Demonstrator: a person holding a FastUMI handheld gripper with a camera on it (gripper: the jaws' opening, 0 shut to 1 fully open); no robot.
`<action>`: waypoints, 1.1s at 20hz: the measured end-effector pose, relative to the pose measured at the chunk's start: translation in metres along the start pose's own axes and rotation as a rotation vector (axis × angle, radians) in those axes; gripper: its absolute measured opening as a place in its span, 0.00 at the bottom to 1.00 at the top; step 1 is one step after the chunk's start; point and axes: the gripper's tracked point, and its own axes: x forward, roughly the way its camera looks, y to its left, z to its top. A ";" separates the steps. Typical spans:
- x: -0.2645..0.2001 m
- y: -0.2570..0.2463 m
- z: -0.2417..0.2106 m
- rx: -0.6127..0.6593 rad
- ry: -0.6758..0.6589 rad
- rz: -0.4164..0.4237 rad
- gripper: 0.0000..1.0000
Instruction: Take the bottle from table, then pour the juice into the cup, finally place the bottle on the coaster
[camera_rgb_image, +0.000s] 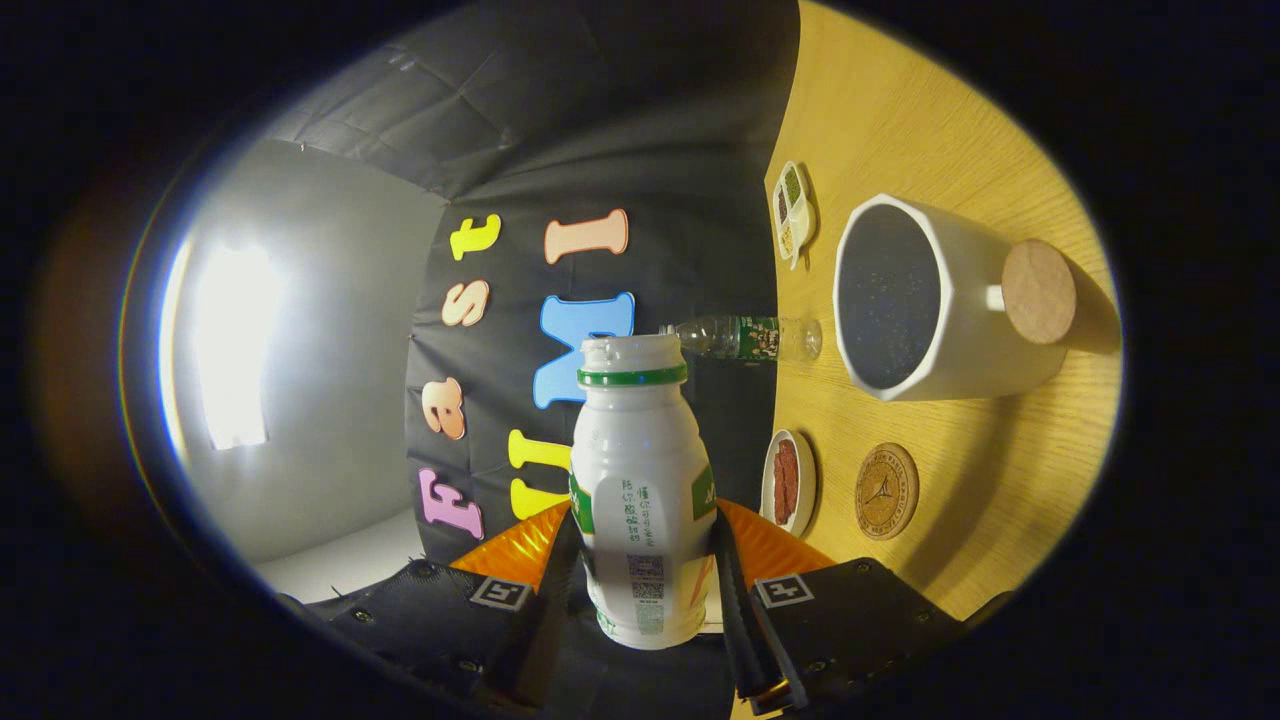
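The claw (645, 590) pinches the white juice bottle (640, 480) between both fingers, uncapped, its mouth pointing away from the claw. The view is rolled, so the wooden surface (960, 130) stands to the right; there the white cup (925, 300) sits beyond the round coaster (886, 491).
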 end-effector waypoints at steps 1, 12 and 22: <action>0.000 0.000 0.001 0.008 -0.002 0.003 0.66; 0.007 0.009 0.004 0.102 -0.025 0.032 0.66; 0.006 0.012 0.006 0.180 -0.041 0.048 0.66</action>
